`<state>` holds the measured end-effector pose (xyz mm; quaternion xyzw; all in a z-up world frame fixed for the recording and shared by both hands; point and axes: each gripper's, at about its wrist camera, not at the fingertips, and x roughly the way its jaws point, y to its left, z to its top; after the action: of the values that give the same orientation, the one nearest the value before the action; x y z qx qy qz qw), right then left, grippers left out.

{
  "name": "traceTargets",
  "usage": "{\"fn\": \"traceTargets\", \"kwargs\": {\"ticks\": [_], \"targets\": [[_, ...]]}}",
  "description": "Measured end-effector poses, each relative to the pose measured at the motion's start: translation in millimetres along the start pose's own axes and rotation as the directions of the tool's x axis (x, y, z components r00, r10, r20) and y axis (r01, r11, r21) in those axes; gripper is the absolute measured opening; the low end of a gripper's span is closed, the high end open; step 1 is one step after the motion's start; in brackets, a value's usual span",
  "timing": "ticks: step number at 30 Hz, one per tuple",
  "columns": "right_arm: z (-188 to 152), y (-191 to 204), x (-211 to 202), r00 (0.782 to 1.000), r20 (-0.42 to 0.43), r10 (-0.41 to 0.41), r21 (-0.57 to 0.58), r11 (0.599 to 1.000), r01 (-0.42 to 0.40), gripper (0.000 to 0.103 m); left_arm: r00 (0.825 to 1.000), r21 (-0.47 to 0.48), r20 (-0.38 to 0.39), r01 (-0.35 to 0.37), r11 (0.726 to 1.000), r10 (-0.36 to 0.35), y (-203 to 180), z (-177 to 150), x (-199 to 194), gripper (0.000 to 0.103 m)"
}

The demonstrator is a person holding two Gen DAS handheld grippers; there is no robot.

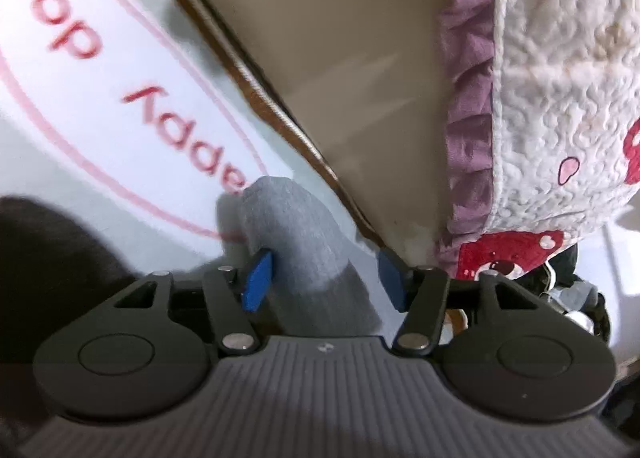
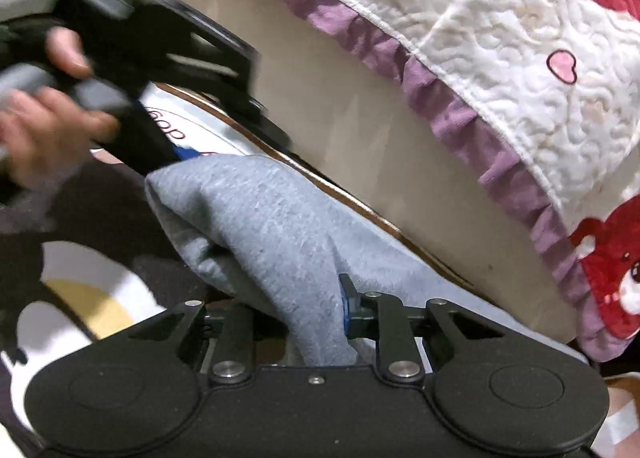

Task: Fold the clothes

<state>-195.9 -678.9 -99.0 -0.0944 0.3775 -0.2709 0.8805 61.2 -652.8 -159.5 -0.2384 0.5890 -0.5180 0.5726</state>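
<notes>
On white mat (image 1: 100,162), red lettering, partly legible: "appy".

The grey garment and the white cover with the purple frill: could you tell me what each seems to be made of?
The grey garment looks like soft heathered knit, probably cotton jersey or fleece: matte, flecked, folding limply. The white cover appears to be quilted cotton, matte with puffy wavy stitching; its purple frill looks like thin gathered woven cloth.
</notes>
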Motion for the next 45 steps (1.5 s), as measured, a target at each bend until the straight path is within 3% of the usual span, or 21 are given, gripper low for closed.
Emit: {"fn": "traceTargets", "kwargs": {"ticks": [2, 3, 4, 5, 6, 8, 10, 13, 16, 20, 22, 25, 28, 30, 32, 34, 37, 41, 45], "targets": [[-1.5, 2.5, 2.1, 1.000, -0.002, -0.006, -0.008, 1.000, 0.006, 0.028, 0.999, 0.039, -0.010, -0.044, 0.998, 0.044, -7.5, -0.4, 9.9, 0.064], [-1.8, 5.3, 3.9, 1.000, -0.004, -0.018, -0.022, 1.000, 0.018, 0.036, 0.998, 0.059, -0.014, -0.065, 0.996, 0.066, -11.2, -0.5, 14.9, 0.061], [-2.6, 9.7, 6.4, 0.999, -0.011, -0.033, -0.045, 0.998, 0.032, 0.047, 0.996, 0.080, -0.018, -0.089, 0.993, 0.091, -15.1, -0.8, 19.7, 0.039], [-3.6, 14.4, 9.0, 0.999, -0.019, -0.048, -0.071, 0.996, 0.046, 0.049, 0.988, 0.128, -0.020, -0.149, 0.980, 0.153, -21.7, -2.4, 21.7, 0.024], [-4.5, 19.1, 11.7, 0.998, -0.027, -0.063, -0.096, 0.994, 0.060, 0.049, 0.980, 0.219, -0.010, -0.192, 0.957, 0.199, -33.4, -5.2, 22.2, 0.022], [-2.7, 22.9, 11.3, 0.999, -0.034, -0.017, -0.087, 0.996, 0.014, 0.025, 0.963, 0.414, 0.032, -0.256, 0.874, 0.267, -58.4, -13.7, 21.8, 0.019], [-0.3, 22.4, 5.5, 1.000, -0.025, -0.003, -0.067, 0.998, 0.001, 0.024, 0.951, 0.536, 0.073, -0.291, 0.792, 0.300, -79.0, -21.6, 18.4, 0.019], [3.6, 13.9, -9.1, 1.000, 0.025, 0.010, -0.004, 1.000, -0.010, 0.023, 0.958, 0.523, 0.088, -0.279, 0.805, 0.274, -91.1, -17.9, -2.2, 0.019], [13.6, 8.4, -28.5, 0.995, 0.091, 0.048, 0.060, 0.997, -0.053, 0.023, 0.951, 0.532, 0.135, -0.306, 0.790, 0.278, -99.4, -17.8, -34.5, 0.018], [42.0, 32.6, -44.4, 0.973, 0.150, 0.178, 0.122, 0.973, -0.196, 0.023, 0.932, 0.418, 0.196, -0.361, 0.833, 0.305, -80.7, 0.7, -111.0, 0.018], [56.7, 58.0, -62.6, 0.943, 0.214, 0.255, 0.070, 0.959, -0.275, 0.023, 0.909, 0.411, 0.257, -0.411, 0.814, 0.329, -73.2, 0.0, -164.4, 0.018], [76.8, 84.9, -84.0, 0.854, 0.299, 0.426, 0.127, 0.869, -0.478, 0.023, 0.866, 0.362, 0.332, -0.482, 0.798, 0.373, -67.8, -8.4, -239.0, 0.018], [87.9, 109.6, -90.9, 0.722, 0.374, 0.583, 0.227, 0.697, -0.680, 0.023, 0.820, 0.327, 0.399, -0.545, 0.772, 0.410, -62.9, -17.1, -305.0, 0.018], [88.7, 126.1, -89.5, 0.645, 0.406, 0.648, 0.295, 0.575, -0.763, 0.023, 0.799, 0.311, 0.394, -0.581, 0.752, 0.455, -59.8, -20.2, -314.0, 0.018], [83.6, 141.0, -85.8, 0.613, 0.398, 0.683, 0.332, 0.516, -0.790, 0.023, 0.778, 0.298, 0.375, -0.616, 0.729, 0.504, -57.6, -23.5, -313.0, 0.018], [75.5, 144.7, -83.2, 0.614, 0.371, 0.697, 0.359, 0.502, -0.787, 0.023, 0.782, 0.323, 0.366, -0.616, 0.719, 0.505, -56.1, -29.5, -303.8, 0.018], [57.8, 132.6, -78.8, 0.602, 0.382, 0.701, 0.467, 0.416, -0.780, 0.023, 0.798, 0.384, 0.372, -0.597, 0.704, 0.474, -62.7, -39.1, -291.7, 0.018], [45.6, 107.2, -84.8, 0.613, 0.441, 0.655, 0.526, 0.365, -0.768, 0.023, 0.846, 0.492, 0.388, -0.526, 0.693, 0.367, -92.0, -49.1, -277.7, 0.019], [33.9, 81.5, -91.3, 0.626, 0.496, 0.602, 0.576, 0.312, -0.755, 0.023, 0.906, 0.591, 0.305, -0.423, 0.687, 0.295, -124.0, -44.8, -241.8, 0.019]]}}
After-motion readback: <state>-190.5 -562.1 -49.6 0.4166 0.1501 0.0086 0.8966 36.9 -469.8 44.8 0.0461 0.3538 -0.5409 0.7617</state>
